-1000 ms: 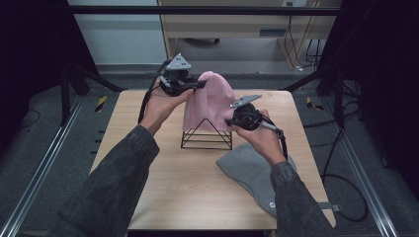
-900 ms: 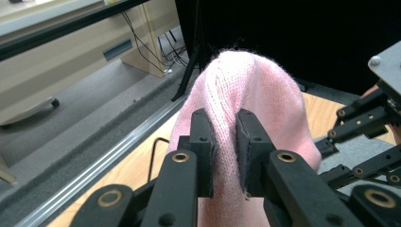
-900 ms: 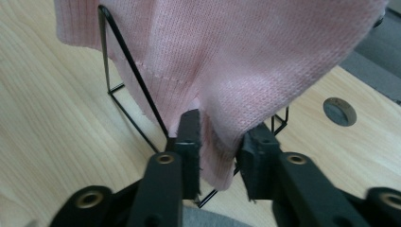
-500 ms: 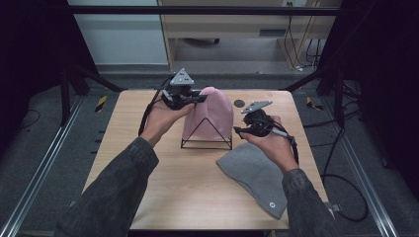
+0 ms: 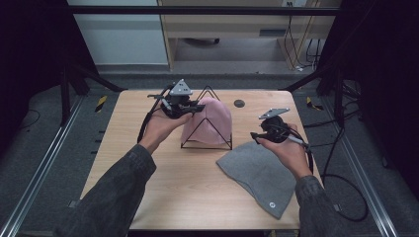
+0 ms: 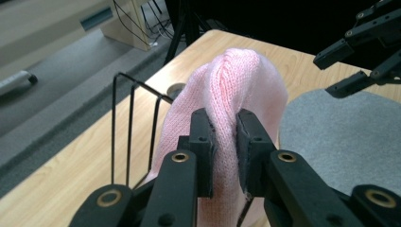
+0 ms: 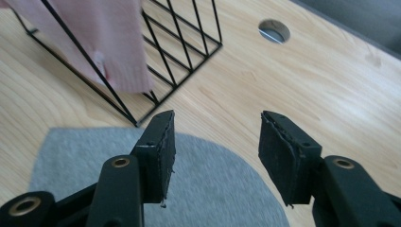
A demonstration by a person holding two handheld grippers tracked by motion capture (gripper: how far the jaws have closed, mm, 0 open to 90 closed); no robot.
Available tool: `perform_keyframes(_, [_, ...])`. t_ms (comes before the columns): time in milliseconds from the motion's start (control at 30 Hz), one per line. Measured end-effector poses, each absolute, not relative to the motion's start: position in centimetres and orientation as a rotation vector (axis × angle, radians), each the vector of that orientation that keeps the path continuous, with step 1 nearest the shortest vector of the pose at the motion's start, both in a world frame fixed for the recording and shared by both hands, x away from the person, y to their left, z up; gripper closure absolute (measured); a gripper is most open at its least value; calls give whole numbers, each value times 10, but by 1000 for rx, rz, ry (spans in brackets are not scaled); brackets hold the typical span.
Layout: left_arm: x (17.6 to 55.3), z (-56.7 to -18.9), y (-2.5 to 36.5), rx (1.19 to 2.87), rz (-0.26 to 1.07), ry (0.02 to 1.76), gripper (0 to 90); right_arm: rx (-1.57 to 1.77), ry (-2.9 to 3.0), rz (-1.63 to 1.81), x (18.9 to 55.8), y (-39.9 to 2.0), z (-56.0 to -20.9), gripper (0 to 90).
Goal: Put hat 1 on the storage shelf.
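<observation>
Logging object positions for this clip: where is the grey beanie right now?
In the high view the grey beanie lies flat on the table's near right part, just below the open right gripper and beside the wire rack.

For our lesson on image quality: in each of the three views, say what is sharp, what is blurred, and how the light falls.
High view: evenly lit table, dark surroundings, soft detail. Left gripper view: pink hat knit crisp between the jaws, background floor softer. Right gripper view: jaws sharp over the grey hat, wire rack and pink cloth slightly blurred; no strong glare.
</observation>
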State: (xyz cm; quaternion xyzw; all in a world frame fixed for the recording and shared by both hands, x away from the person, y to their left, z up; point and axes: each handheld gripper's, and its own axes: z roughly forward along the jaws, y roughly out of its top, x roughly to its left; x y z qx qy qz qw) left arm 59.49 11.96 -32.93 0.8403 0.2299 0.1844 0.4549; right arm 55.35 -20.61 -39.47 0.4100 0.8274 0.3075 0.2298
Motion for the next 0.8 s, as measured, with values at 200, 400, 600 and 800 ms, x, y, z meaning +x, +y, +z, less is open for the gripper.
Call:
perform_keyframes(200, [594, -338, 122, 2086, 447, 578, 775, 1189, 2274, 830, 552, -221, -409, 489])
perform_keyframes(400, [593, -343, 126, 2087, 424, 595, 769, 1218, 2276, 806, 551, -233, -420, 520])
perform_keyframes(600, [590, -348, 132, 2068, 393, 622, 709, 1276, 2262, 812, 550, -247, -431, 550])
perform_keyframes(800, [576, -348, 143, 2054, 411, 629, 605, 1331, 2247, 801, 550, -259, -441, 569])
